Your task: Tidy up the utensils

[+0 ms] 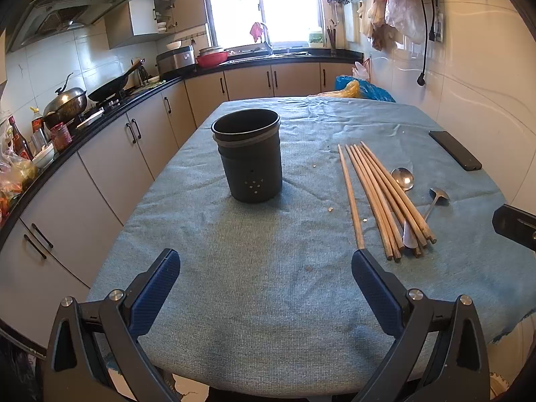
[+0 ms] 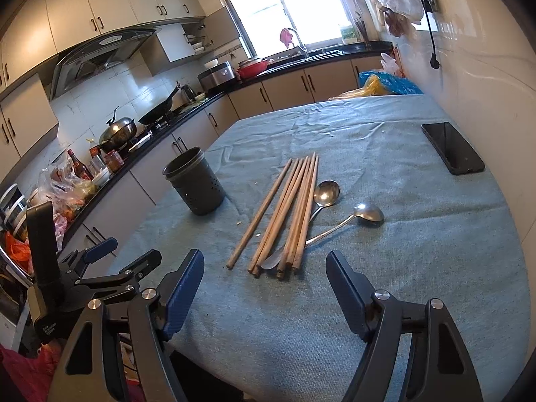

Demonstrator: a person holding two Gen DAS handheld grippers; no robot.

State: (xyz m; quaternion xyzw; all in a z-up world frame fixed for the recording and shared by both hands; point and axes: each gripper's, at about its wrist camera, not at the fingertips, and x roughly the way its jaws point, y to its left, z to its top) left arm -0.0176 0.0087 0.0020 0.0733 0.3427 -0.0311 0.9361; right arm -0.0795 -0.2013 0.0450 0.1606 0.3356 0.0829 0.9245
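A dark perforated utensil holder stands upright and empty-looking on the blue tablecloth; it also shows in the right wrist view. Several wooden chopsticks lie side by side to its right, also in the right wrist view. Two metal spoons lie beside and partly under them. My left gripper is open and empty above the near table. My right gripper is open and empty, just short of the chopsticks' near ends.
A black phone lies on the table near the right wall. The kitchen counter with wok, pots and bottles runs along the left. Plastic bags sit beyond the table's far end. The left gripper's body shows at the right wrist view's left.
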